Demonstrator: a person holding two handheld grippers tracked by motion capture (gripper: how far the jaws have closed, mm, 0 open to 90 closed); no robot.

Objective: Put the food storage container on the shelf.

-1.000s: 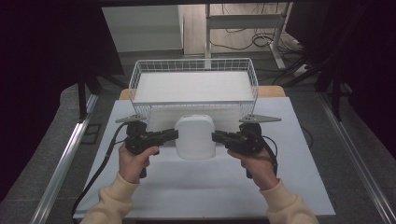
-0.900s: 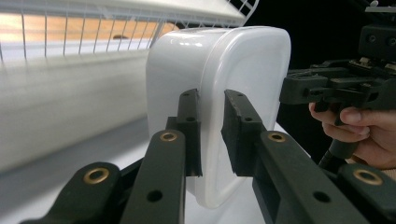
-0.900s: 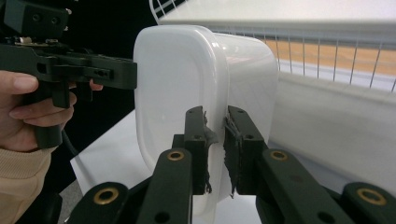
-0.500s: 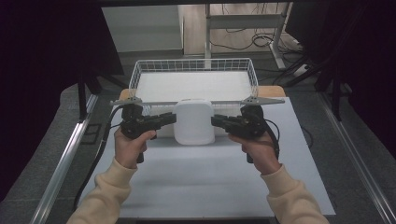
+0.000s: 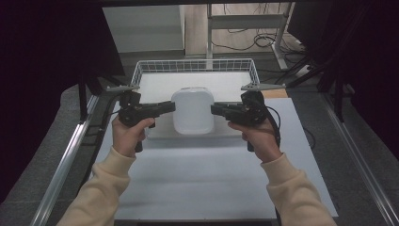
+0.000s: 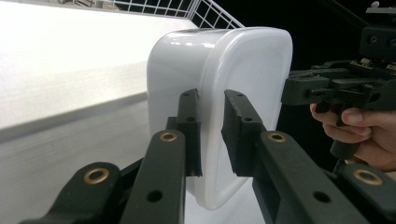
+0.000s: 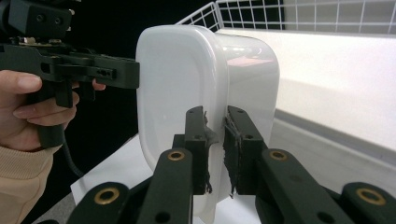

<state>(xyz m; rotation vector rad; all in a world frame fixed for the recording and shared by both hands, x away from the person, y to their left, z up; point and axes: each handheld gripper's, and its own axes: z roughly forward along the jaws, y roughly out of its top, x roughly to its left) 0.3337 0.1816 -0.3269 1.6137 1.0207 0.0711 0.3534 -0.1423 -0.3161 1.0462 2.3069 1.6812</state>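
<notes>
White plastic container (image 5: 192, 111), lidded and rounded at the corners, held up off the table (image 5: 197, 188) between the two tools, just in front of the wire basket (image 5: 195, 66) and level with its near edge. Left gripper (image 5: 169, 107) clamped on the rim at one side, right gripper (image 5: 215, 109) clamped on the rim at the other; seen close in the left gripper view (image 6: 211, 133) and the right gripper view (image 7: 215, 149), jaws pinching the projecting lip of the lid, pads pressed against plastic on both faces.

Carried forward and upward over the last second (a second ago lower and nearer the person, resting at or near the white sheet; half a second ago already partway up). Now tilted, top face turned toward the camera in the high view, far end reaching over the basket's front wire.

Probably a lift-and-place into the basket, well past halfway. Next: clearing the front wall, then lowering onto the basket's white floor. Risk: thin lip slipping from either pinch if the two hands drift apart or twist unevenly.
</notes>
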